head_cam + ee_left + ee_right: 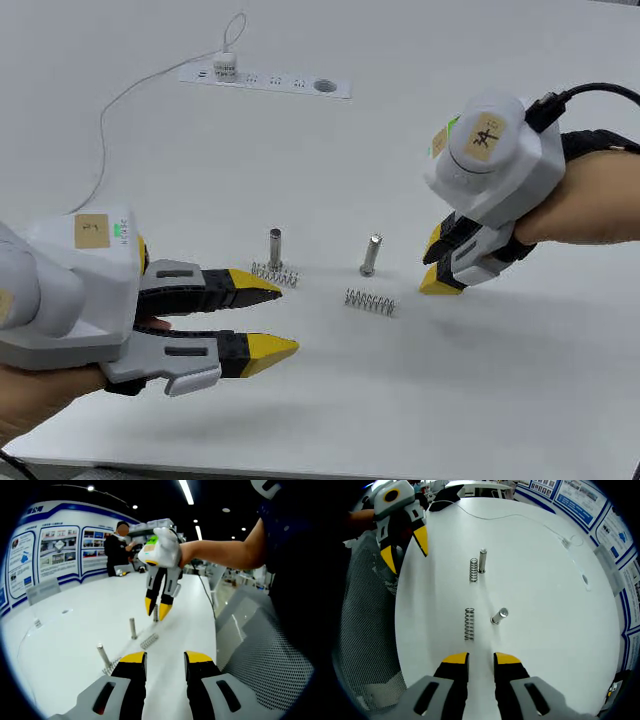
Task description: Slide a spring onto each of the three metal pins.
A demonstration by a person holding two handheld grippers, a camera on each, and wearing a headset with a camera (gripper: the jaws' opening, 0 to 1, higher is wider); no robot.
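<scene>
Left claw (289,318) hangs open near table (450,400) edge.

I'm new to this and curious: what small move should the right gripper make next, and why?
Probably ease the right gripper forward onto the nearer spring: it lies loose just ahead of its open jaws, beside a bare pin.
</scene>
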